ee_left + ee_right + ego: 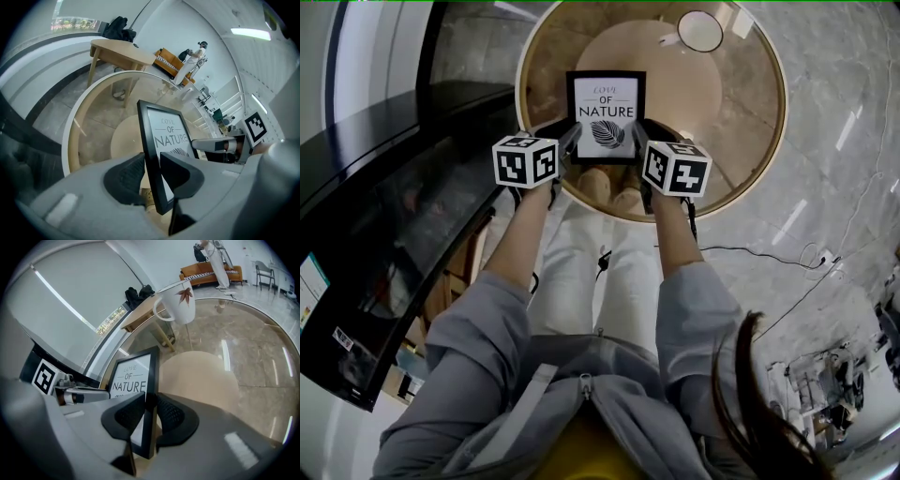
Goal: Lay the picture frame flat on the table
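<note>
The picture frame (606,112), black-edged with a white print, sits over the near part of the round glass surface (741,112), close to its pale wooden rim and facing the person; from the head view its face shows almost square-on, so it leans well back, though whether its lower edge touches the glass cannot be told; the left tongs (151,164) straddle the frame's lower left edge, one pad behind and one in front, with a thin gap at the front pad, so they are released about it rather than clamped; the right tongs (149,411) are clenched on the lower right edge, both pads pressed to the frame's front and back; both reach in over the near rim, with the marker cubes just outside the frame's bottom corners; beyond the frame's top edge the glass lies bare through the middle, giving room on that side; a white mug (700,31) with a reddish leaf stands near the far rim, well apart from the frame and right of its line; the surface's left rim runs near a dark curved ledge (394,187), so that flank is tight; on the right the pale marble floor (825,141) is open, crossed by a thin black cable (741,251); a wooden side table (122,51) stands past the far rim.
</note>
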Tool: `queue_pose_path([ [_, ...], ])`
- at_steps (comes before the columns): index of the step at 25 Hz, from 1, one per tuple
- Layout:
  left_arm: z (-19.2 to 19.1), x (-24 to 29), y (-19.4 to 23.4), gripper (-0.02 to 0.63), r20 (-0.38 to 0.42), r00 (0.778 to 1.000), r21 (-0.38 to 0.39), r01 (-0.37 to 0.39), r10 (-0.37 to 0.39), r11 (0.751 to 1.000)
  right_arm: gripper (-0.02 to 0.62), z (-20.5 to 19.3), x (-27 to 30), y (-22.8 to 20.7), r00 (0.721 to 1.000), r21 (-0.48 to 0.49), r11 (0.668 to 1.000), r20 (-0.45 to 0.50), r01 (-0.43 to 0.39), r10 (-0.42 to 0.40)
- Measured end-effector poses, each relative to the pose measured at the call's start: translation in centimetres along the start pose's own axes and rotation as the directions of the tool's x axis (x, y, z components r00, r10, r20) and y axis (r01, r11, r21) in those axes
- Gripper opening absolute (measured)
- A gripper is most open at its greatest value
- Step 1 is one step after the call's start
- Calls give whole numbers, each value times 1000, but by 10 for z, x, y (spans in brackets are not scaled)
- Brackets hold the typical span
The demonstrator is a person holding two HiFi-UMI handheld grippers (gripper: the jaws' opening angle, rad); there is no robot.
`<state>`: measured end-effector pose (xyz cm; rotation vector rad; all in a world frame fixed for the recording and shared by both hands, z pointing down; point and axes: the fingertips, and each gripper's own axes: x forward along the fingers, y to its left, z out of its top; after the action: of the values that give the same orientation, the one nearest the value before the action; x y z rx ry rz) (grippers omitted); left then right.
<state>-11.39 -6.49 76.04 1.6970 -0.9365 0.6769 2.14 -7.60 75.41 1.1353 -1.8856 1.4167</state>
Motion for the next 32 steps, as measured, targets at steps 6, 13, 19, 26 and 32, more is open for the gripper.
queue_pose_path([
  [6, 6, -12, 9, 160, 17, 987, 59, -158, 157, 986, 112, 0, -12, -8, 991, -49, 990, 10, 133, -133],
  [13, 28, -46, -22, 124, 139, 984, 112, -125, 109, 986, 49, -3, -55, 1, 982, -40, 982, 35, 185, -183],
  [19, 38, -100, -91, 3, 164, 986, 169, -67, 39, 983, 0, 3, -137, 31, 977, 15, 981, 89, 193, -193],
  [26, 82, -169, -191, 3, 219, 973, 324, -8, -67, 946, 0, 51, -253, 60, 940, -6, 971, 253, 240, -231],
  [32, 125, -244, -275, 3, 336, 930, 436, -13, -149, 900, 0, 98, -369, 90, 856, -35, 955, 453, 294, -247],
])
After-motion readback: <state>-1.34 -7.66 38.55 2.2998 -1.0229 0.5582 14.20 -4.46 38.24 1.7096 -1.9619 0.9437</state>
